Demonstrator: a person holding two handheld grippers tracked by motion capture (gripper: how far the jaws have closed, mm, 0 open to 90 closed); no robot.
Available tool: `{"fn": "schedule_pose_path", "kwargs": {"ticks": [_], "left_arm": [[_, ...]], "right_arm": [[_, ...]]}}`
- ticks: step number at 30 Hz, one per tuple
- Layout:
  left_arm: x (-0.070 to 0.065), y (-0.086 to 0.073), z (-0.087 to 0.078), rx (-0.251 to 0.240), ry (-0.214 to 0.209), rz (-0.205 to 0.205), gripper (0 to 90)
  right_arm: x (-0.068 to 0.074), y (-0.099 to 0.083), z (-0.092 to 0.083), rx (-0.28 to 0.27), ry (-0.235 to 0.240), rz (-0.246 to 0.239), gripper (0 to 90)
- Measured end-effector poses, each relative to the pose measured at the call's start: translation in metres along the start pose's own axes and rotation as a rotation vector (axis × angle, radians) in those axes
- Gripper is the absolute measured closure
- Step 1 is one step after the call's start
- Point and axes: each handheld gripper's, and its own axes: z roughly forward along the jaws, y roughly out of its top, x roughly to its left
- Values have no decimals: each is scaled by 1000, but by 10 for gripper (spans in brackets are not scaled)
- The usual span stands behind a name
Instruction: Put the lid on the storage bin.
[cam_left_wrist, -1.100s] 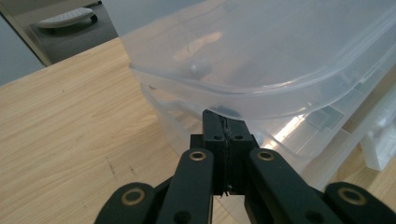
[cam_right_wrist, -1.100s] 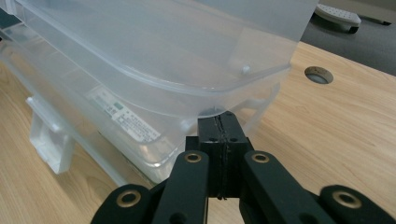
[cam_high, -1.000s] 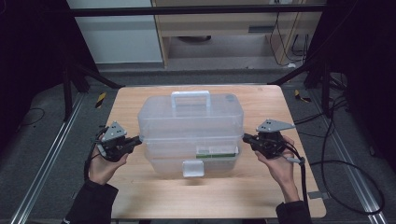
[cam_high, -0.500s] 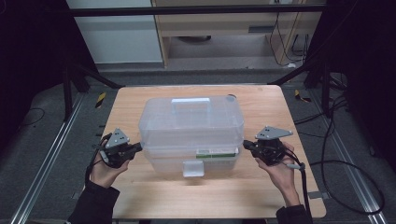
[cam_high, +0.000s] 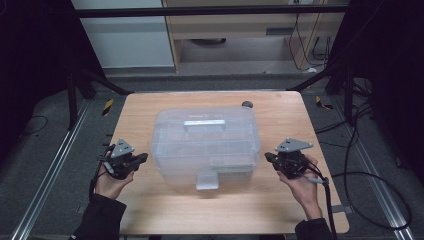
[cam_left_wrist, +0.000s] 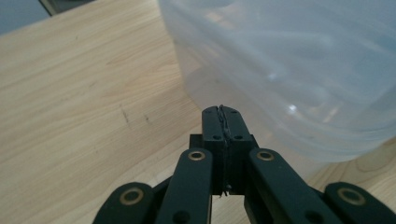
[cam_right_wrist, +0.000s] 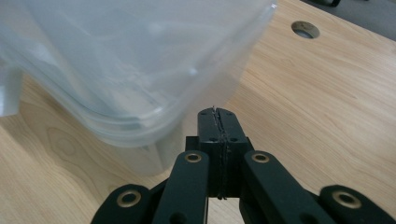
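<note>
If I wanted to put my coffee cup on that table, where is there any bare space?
The large clear plastic storage box crowds the middle of the light wooden table. Bare wood lies along the far edge behind the box, near the small round hole, and along the near edge in front of it. The side strips hold the left tongs and right tongs, both shut.

the high view is dim at its edges, the surroundings nearly black, while soft overhead light falls on the pale wooden table (cam_high: 280, 210). the translucent plastic storage box (cam_high: 205, 145) casts a faint shadow and looks slightly soft. in both gripper views it blurs close up, with small white glints.
</note>
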Motion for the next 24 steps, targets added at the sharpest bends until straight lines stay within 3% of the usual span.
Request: {"fn": "schedule_pose_path", "kwargs": {"ticks": [3, 7, 12, 17, 20, 24], "left_arm": [[8, -8, 6, 15, 31, -42, 849], [18, -16, 12, 23, 75, -66, 760], [25, -24, 16, 29, 142, -65, 588], [34, -30, 18, 26, 203, -73, 458], [41, -35, 19, 25, 219, -103, 377], [47, -39, 19, 31, 229, -134, 351]], "right_arm": [[-8, -7, -1, -6, -28, 30, 864], [-21, -18, -1, -5, -70, 64, 779], [-37, -35, 2, 7, -138, 101, 586], [-47, -45, 3, 19, -179, 138, 483], [-57, -53, 1, 36, -209, 182, 404], [-62, -58, 1, 43, -208, 201, 391]]}}
